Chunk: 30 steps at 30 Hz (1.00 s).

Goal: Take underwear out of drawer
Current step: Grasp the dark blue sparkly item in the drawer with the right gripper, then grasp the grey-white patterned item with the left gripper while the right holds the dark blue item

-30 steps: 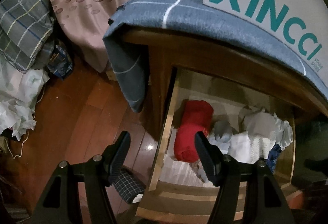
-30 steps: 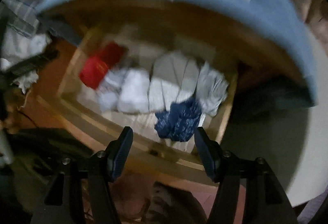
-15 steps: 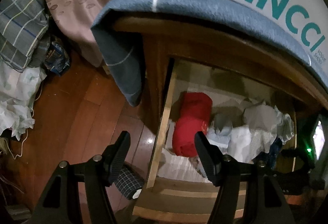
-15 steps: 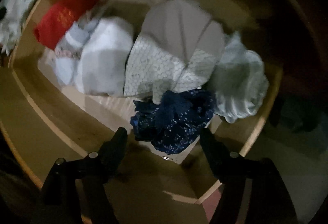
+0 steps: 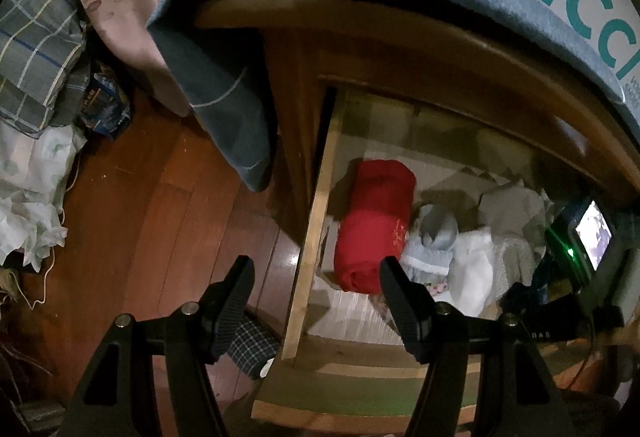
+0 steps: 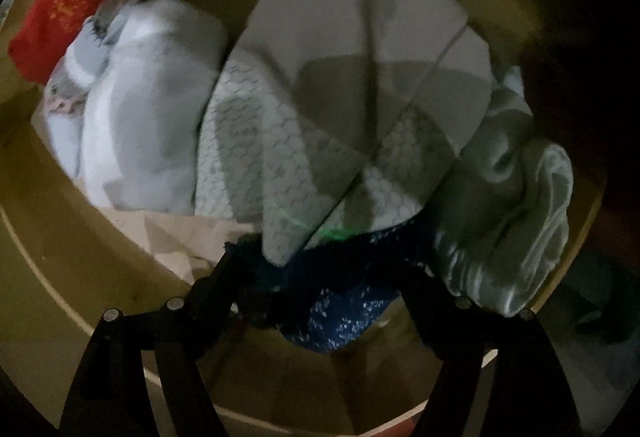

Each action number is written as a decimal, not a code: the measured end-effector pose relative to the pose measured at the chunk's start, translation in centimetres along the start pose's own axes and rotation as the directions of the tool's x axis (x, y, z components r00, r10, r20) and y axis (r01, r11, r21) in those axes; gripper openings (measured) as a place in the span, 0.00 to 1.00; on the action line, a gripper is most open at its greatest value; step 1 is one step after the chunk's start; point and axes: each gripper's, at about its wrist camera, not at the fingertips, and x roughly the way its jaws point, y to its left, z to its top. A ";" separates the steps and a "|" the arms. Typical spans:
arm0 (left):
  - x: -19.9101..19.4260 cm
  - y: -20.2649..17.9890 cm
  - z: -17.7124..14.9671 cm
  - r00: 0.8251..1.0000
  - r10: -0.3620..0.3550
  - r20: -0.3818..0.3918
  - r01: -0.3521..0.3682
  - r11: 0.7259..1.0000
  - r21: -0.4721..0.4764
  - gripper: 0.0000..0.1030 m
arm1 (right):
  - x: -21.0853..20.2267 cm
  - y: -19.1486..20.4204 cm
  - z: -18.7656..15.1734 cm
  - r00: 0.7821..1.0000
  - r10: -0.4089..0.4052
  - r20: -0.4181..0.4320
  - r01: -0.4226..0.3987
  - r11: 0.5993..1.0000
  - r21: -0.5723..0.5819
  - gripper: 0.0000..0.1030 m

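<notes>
Right gripper lowered into open drawer, fingers spread wide on either side of dark blue underwear. Jaws just opened further. Contact between pads and fabric not discernible in dim, blurred view. Blue underwear located at front of drawer, partly under pale patterned garment. Left gripper suspended above drawer's left wall, fingers apart, nothing held, nothing touched. Red folded cloth lay at drawer's left.

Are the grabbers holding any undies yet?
Not yet. The right gripper, just opening wider, straddles the dark blue underwear unclamped; the left gripper is empty.
</notes>
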 end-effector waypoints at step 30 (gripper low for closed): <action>1.7 -2.7 -1.0 0.998 0.008 -0.061 -0.002 0.995 0.095 0.65 | -0.8 -0.7 -5.4 1.000 0.012 0.024 -0.014 0.998 0.057 0.22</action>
